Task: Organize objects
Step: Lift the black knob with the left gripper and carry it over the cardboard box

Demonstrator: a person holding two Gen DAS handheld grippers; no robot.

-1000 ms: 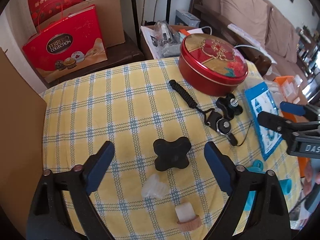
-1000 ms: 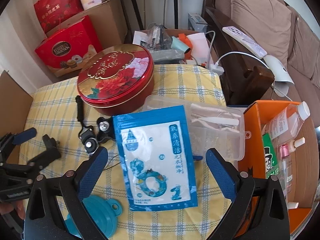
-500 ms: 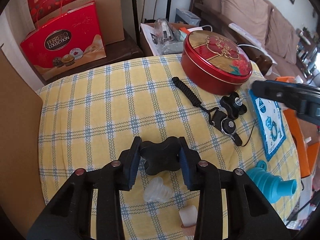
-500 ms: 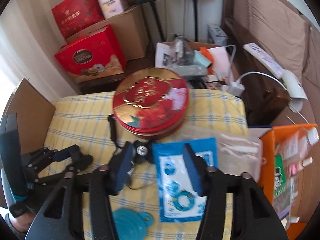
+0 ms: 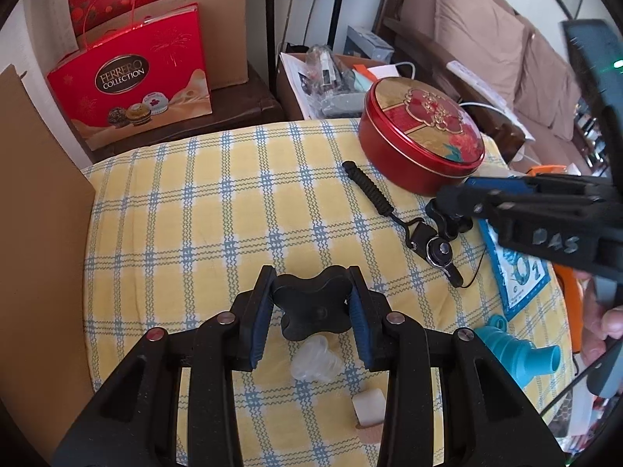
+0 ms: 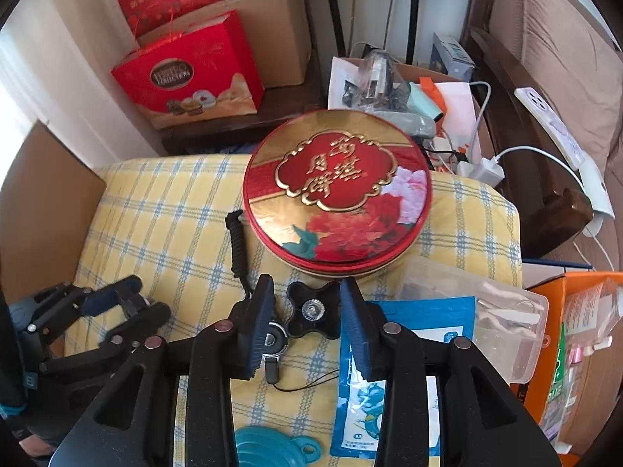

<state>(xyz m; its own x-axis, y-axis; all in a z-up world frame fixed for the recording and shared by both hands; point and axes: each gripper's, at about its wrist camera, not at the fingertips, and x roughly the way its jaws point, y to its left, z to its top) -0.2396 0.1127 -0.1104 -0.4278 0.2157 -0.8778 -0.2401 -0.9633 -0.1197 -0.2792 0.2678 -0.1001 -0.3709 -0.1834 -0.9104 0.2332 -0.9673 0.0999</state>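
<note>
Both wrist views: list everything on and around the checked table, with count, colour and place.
Star knobs: 2, black; one between the left jaws, one between the right jaws, by the tin.
Round tin: 1, red and gold, far side of table.
Lanyard: 1, black, left of tin.
Pouch: 1, blue, right side.
Funnel: 1, teal, near right edge.
Clear plastic piece: 1, below left knob.
White block: 1, near edge.
Clear container: 1, right of the pouch.
Ferrero box: 1, red, behind table.
Orange box: 1, holding bottles, far right.
Tablecloth: yellow and blue check.
Left gripper: shut on knob.
Right gripper: jaws either side of knob, gaps visible.
</note>
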